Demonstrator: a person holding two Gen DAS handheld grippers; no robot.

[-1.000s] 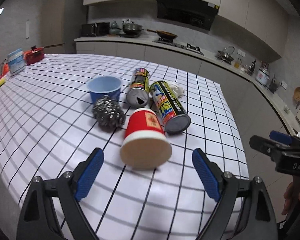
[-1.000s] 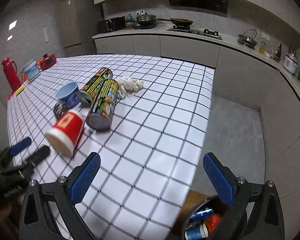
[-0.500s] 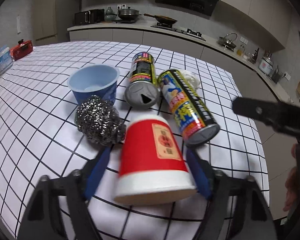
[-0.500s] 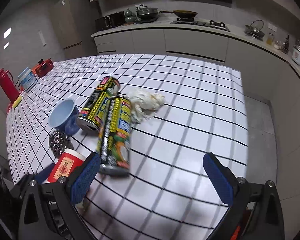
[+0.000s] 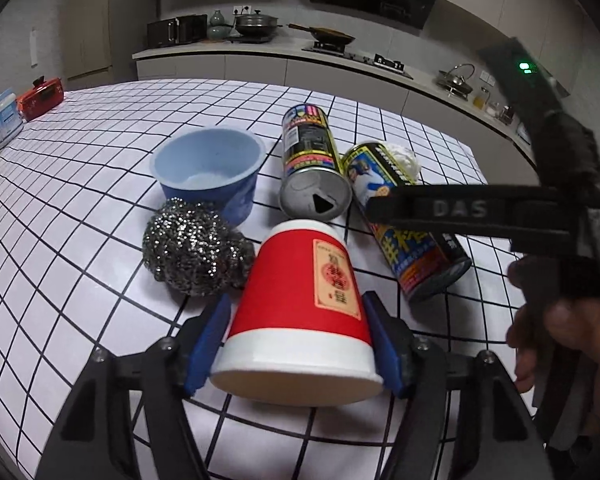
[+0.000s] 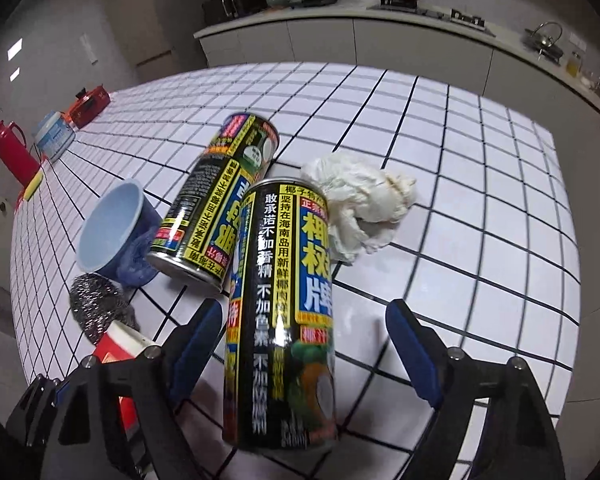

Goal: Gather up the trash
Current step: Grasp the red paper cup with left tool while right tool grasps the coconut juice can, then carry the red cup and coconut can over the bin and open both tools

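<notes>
Our left gripper (image 5: pixel 298 344) clamps the red cup (image 5: pixel 300 312), which lies on its side on the table (image 5: pixel 80 184), mouth toward us, beside the scourer (image 5: pixel 194 246). Our right gripper (image 6: pixel 304 344) stands open astride the near can (image 6: pixel 284 312), whose long axis points away from us.

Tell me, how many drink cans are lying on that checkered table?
2. One can lies between the right tool's open fingers, beside the crumpled tissue. The other can lies just left of it, next to the blue cup. None seems hidden.
</notes>
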